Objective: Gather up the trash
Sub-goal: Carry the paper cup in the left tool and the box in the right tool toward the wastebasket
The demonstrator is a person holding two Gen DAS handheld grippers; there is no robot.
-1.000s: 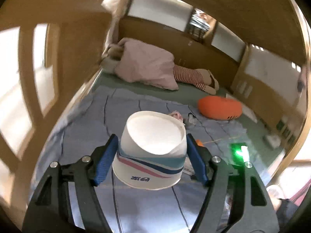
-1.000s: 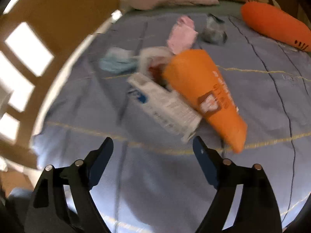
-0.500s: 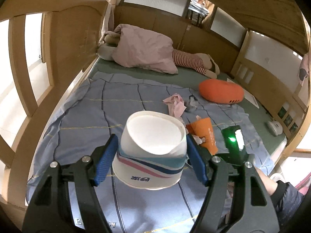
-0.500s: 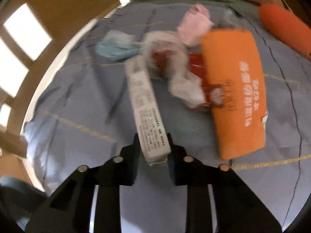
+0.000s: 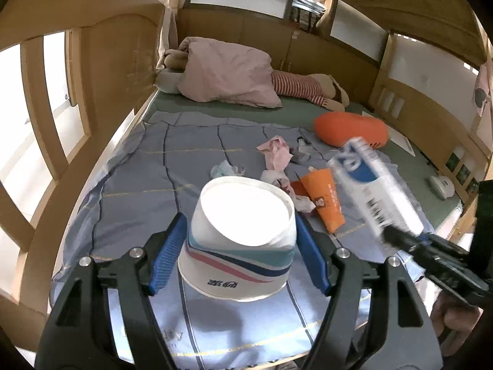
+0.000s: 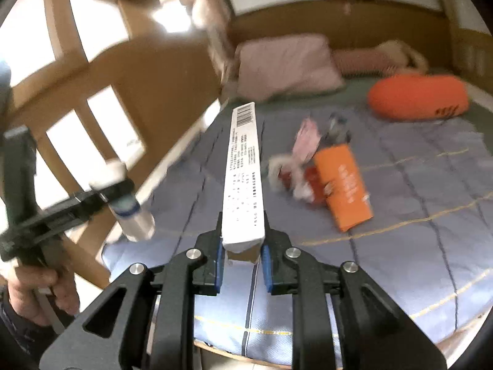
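Left wrist cam sits just behind the left claw [image 5: 240, 252], tilted down along the bed [image 5: 138, 185] toward the pink pillow [image 5: 228, 74] at the far end; the right claw [image 5: 397, 240] enters from its right edge. Right wrist cam sits just behind the right claw [image 6: 242, 260], same downward heading, with the left claw [image 6: 120, 194] at its left edge. Both share the bed, pillow, orange cushion [image 5: 351, 129] and the litter pile with the orange pack [image 5: 323, 197].

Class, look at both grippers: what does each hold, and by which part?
Left gripper: paper cup, by its sides. Right gripper: long white box, by its near end.
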